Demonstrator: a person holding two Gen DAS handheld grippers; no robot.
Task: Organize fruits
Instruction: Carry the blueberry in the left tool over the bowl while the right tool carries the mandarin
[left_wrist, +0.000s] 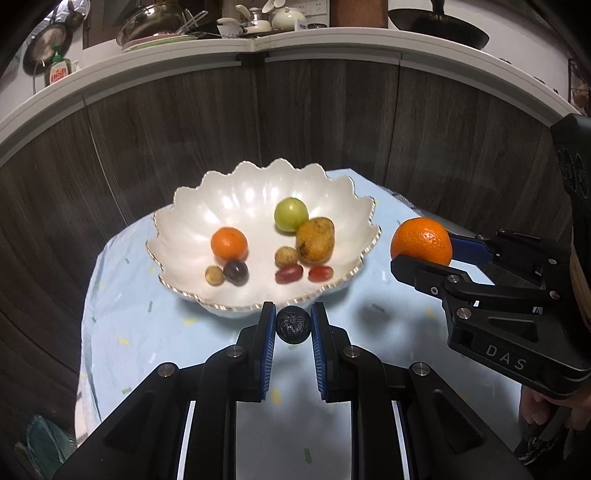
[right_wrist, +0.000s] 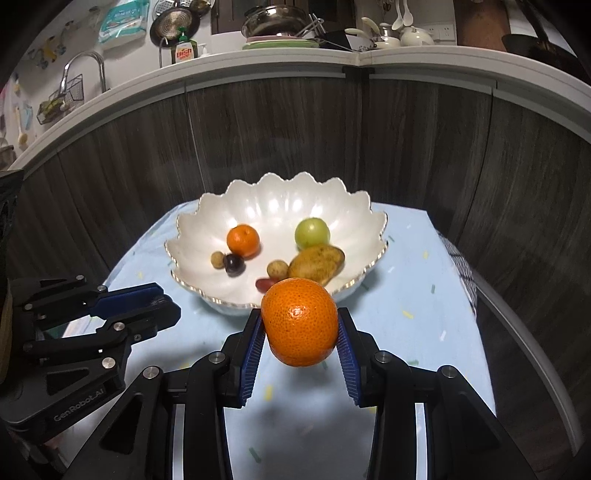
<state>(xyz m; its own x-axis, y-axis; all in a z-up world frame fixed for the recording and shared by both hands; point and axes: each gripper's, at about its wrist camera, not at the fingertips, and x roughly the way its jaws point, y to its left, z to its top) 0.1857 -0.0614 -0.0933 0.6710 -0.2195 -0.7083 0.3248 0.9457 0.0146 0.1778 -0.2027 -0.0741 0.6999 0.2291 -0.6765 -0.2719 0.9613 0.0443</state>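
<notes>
Left wrist view. The left gripper (left_wrist: 293, 325) pinches a small dark fruit (left_wrist: 293, 325) between its blue-padded fingers (left_wrist: 267, 347), just in front of the near rim of the scalloped white bowl (left_wrist: 258, 192). The bowl stands on a table under a pale blue cloth (left_wrist: 122, 295). Inside it lie a small orange (left_wrist: 229, 243), a green fruit (left_wrist: 290, 214), a yellow-brown fruit (left_wrist: 315, 240), two small tan fruits (left_wrist: 214, 275) (left_wrist: 286, 256), a dark purple fruit (left_wrist: 236, 271) and two small red fruits (left_wrist: 289, 274) (left_wrist: 320, 273). At right, the right gripper (left_wrist: 421, 247) clamps a large orange (left_wrist: 421, 240) beside the bowl's right rim, clear of the cloth; part of a person's hand (left_wrist: 554, 410) shows beneath it.

Right wrist view. The right gripper (right_wrist: 300, 328) holds the large orange (right_wrist: 299, 322) pinched between both fingers (right_wrist: 253, 343), in front of the bowl (right_wrist: 273, 199) and hiding part of its near rim. The small orange (right_wrist: 242, 240), green fruit (right_wrist: 312, 232), yellow-brown fruit (right_wrist: 316, 265) and dark purple fruit (right_wrist: 235, 264) sit in the bowl. The left gripper (right_wrist: 162, 306) appears at lower left, its fingers close together; the dark fruit cannot be made out from here.
</notes>
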